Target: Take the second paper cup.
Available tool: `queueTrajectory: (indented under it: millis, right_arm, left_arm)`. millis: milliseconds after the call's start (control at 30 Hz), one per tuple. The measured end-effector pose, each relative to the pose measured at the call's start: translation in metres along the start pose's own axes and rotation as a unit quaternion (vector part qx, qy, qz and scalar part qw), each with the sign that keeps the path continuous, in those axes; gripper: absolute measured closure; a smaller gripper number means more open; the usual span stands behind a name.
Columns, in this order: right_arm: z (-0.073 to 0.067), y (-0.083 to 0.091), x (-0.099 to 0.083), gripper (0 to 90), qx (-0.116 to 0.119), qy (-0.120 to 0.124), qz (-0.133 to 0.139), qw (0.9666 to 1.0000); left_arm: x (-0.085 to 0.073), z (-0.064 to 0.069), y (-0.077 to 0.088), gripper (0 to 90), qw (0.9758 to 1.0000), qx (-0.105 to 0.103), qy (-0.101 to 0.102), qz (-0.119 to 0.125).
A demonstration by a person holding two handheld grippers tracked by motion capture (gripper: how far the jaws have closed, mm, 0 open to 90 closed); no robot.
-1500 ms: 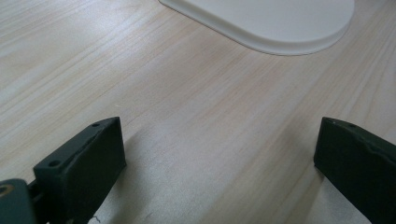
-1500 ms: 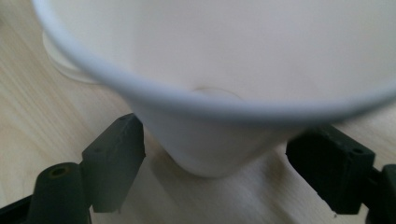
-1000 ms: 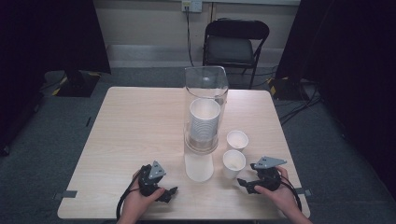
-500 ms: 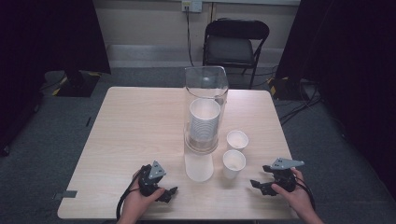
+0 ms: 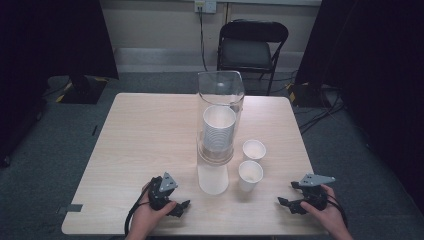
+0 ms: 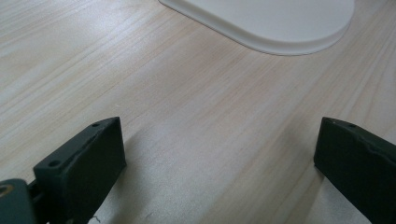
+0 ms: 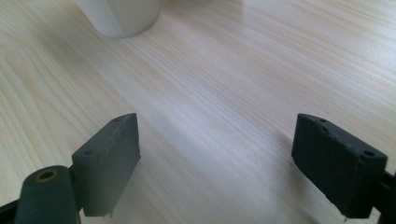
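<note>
Low and left of centre in the high view, the left tongs [image 5: 184, 205] rest on the bench [image 5: 140, 145] with jaws apart and empty. At centre a clear dispenser [image 5: 220, 120] lies holding a stack of paper cups [image 5: 218, 132], one cup lying at its mouth [image 5: 213, 179]. Two white paper cups [image 5: 250, 175] stand upright just right of it. The right tongs [image 5: 285, 202], jaws wide and empty, have drawn away toward the lower right, well apart from the cups; likely a pause between grasps.
</note>
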State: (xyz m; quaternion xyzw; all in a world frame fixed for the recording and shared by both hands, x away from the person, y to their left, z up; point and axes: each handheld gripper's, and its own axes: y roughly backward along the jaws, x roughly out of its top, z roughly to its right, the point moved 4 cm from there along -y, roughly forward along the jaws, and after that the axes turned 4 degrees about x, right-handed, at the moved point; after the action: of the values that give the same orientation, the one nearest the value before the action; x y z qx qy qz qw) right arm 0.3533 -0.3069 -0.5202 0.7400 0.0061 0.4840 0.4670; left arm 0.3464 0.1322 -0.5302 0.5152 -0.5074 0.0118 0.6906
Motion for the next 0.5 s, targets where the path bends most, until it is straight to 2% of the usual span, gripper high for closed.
queueTrajectory:
  millis: [300, 500]
  right_arm:
    - [0.010, 0.009, -0.010, 15.3, -0.016, 0.001, 0.000, 0.9999]
    - [0.012, 0.010, -0.013, 15.2, -0.021, 0.012, 0.001, 0.9997]
  left_arm:
    - [0.000, 0.000, 0.000, 1.5, 1.0000, 0.000, 0.000, 0.000]
    - [0.000, 0.001, 0.000, 1.5, 1.0000, 0.001, 0.004, 0.002]
